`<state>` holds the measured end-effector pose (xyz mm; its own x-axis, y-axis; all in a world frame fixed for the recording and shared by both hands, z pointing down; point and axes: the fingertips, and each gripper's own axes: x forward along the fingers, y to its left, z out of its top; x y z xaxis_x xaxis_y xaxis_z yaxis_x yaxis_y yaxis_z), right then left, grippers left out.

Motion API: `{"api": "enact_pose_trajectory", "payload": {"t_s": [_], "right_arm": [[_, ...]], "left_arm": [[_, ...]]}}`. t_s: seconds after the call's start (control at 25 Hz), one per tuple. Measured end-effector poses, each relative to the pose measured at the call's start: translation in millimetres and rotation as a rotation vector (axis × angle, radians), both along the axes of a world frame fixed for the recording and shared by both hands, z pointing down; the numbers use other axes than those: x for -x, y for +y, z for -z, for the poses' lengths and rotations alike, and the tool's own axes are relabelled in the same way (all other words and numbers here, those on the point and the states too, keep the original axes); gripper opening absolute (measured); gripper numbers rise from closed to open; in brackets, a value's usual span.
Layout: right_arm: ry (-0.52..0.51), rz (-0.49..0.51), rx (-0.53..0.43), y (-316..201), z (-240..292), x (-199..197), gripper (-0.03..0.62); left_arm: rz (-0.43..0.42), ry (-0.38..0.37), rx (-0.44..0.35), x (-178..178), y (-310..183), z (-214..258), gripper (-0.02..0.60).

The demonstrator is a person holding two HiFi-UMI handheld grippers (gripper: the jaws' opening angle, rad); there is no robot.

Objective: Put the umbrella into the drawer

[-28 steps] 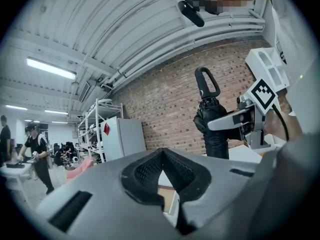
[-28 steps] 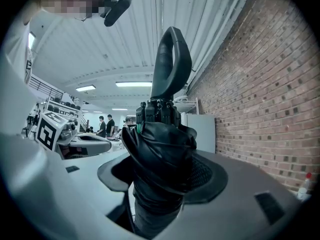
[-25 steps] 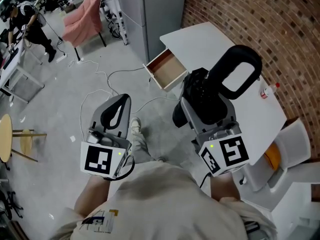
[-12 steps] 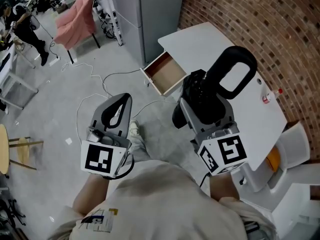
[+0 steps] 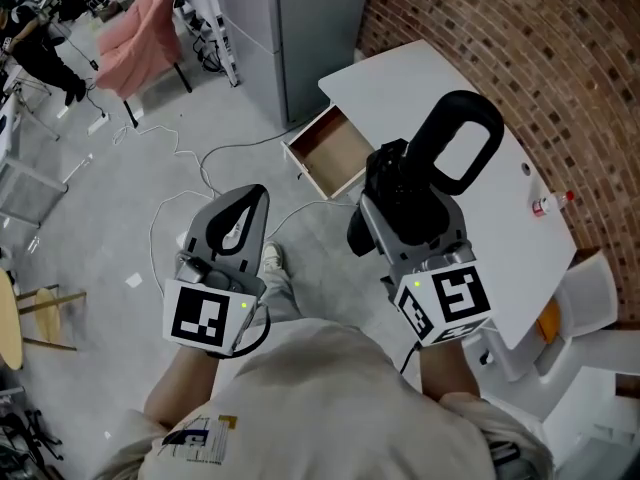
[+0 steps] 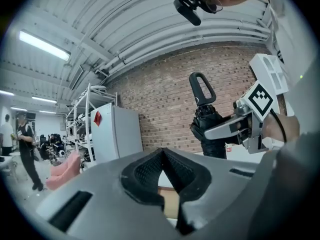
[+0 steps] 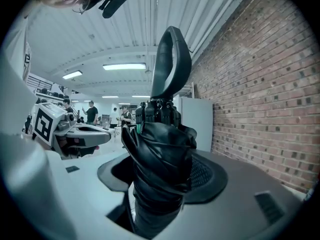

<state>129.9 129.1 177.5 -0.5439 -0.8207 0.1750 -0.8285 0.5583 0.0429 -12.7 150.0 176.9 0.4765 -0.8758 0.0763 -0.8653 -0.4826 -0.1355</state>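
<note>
Presently: right gripper [image 5: 405, 218] grasping folded umbrella [image 5: 455, 148] upright; left gripper [image 5: 250, 200] clenched, empty. Risk: snagging looped handle on open drawer [image 5: 335, 153] rim unless laid flat.

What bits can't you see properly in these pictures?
- Folded black umbrella, lower end: right gripper view, sinks out of sight between the right gripper jaws.
- Open wooden drawer, back part: head view, under the white table.
- Small red-capped bottle: head view, too small for details.
</note>
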Motion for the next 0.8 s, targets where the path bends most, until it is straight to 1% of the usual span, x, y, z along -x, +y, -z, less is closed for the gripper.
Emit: {"api": "enact_pose_trajectory", "payload": {"t_s": [0.2,0.44,0.6,0.8], "right_arm": [[0.019,-0.018,0.038,-48,-6,20,0.262],[0.035,-0.059,0.085,-108,-10,49,0.262],[0.045,-0.086,0.102,-145,-16,71,0.262],[0.060,-0.150,0.128,-187,-21,91,0.262]], "left_arm": [[-0.031,0.004,0.030,17,-52,-6,0.008],[-0.079,0.000,0.086,44,-118,-14,0.008],[-0.117,-0.007,0.104,62,-160,-22,0.008],[-0.176,-0.010,0.113,82,-208,-25,0.008]]}}
